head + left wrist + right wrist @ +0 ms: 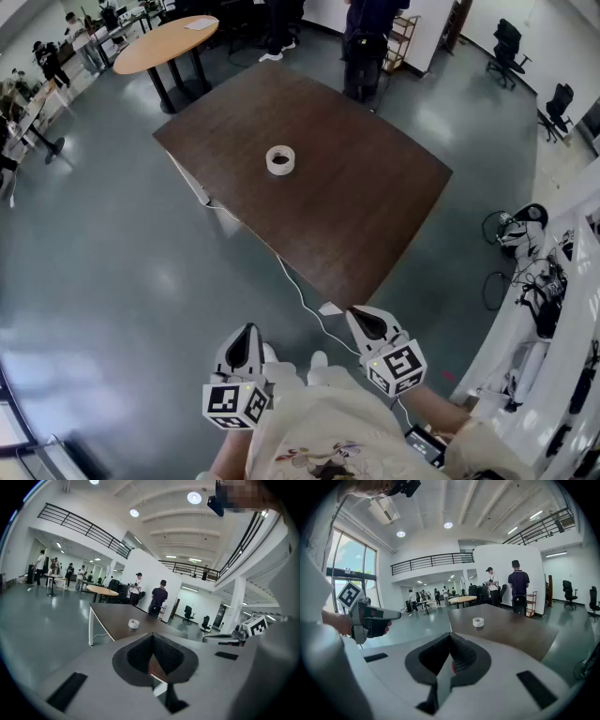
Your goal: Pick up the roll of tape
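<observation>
A white roll of tape (280,160) lies flat near the middle of a dark brown table (366,216); it also shows far off in the left gripper view, as the tape (134,623), and in the right gripper view, as the tape (477,621). My left gripper (247,343) is held close to my body, well short of the table's near corner, jaws shut and empty. My right gripper (367,321) sits beside it, just short of that corner, also shut with nothing between its pads.
A white cable (300,295) runs over the grey floor from under the table. A round wooden table (167,42) stands at the back left. Two people (506,585) stand beyond the far edge. Office chairs (506,47) stand at the back right; equipment lines the right wall.
</observation>
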Tool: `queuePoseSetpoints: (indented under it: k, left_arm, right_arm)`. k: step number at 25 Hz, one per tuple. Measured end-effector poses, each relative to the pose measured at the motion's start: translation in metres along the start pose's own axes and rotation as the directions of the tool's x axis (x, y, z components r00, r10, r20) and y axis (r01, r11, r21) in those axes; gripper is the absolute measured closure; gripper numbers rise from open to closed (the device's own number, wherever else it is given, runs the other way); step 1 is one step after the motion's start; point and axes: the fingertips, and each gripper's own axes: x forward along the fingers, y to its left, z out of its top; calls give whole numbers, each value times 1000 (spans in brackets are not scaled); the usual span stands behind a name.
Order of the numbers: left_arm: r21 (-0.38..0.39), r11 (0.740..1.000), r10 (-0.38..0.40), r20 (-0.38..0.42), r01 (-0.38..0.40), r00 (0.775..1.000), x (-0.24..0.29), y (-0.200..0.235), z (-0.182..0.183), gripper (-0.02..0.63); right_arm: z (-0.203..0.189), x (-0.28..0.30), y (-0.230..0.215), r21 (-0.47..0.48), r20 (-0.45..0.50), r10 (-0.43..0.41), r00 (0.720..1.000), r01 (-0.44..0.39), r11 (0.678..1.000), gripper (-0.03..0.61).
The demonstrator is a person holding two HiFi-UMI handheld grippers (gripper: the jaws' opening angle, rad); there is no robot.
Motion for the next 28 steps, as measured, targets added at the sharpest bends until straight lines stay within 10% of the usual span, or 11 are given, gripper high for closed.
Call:
queuePoseSetpoints:
  k: [28]
  left_arm:
    - [22, 999, 44, 42, -45, 998, -45, -67, -21, 609]
  right_arm:
    - [-8, -55, 8, 71, 113, 80, 990, -88, 994, 571]
